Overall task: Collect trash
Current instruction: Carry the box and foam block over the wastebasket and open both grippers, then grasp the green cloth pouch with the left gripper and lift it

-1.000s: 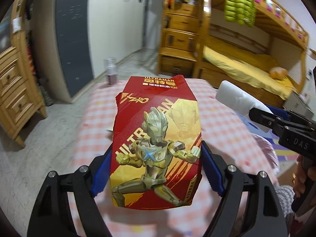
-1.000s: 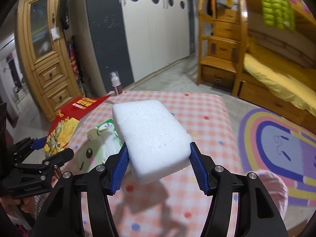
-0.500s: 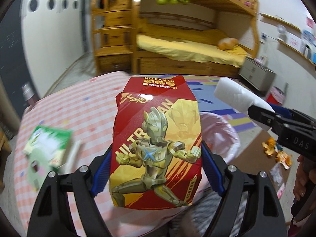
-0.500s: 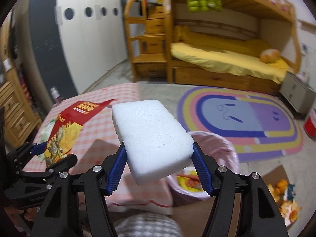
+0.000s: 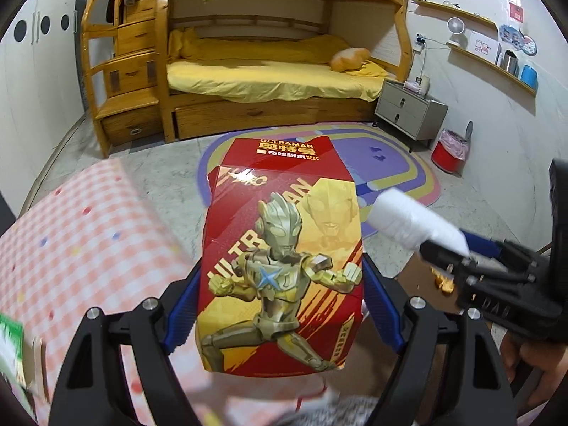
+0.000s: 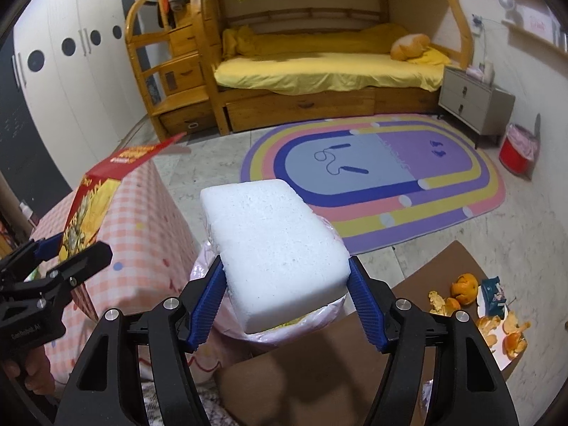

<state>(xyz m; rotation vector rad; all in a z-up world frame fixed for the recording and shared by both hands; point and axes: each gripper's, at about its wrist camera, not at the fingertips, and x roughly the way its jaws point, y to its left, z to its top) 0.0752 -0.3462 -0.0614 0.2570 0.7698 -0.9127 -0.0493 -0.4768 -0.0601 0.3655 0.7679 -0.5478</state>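
My left gripper (image 5: 280, 305) is shut on a flattened red and gold Ultraman box (image 5: 284, 259), held up in the air; the box also shows at the left of the right wrist view (image 6: 96, 198). My right gripper (image 6: 284, 294) is shut on a white foam block (image 6: 273, 248), held directly over a bin lined with a pink bag (image 6: 213, 312). The foam block (image 5: 408, 223) and right gripper (image 5: 458, 252) show at the right of the left wrist view. The bin's opening is mostly hidden by the foam.
A table with a pink checked cloth (image 5: 81, 248) lies left, with a green packet (image 5: 10, 348) at its edge. A brown cardboard sheet (image 6: 443, 284) on the floor holds orange peels (image 6: 465, 284). A striped rug (image 6: 372, 177), bunk bed (image 6: 319, 67) and red bin (image 6: 514, 149) lie beyond.
Both grippers have swung right, away from the table, with their loads still held. The right gripper with the foam now hangs over the pink-lined bin.
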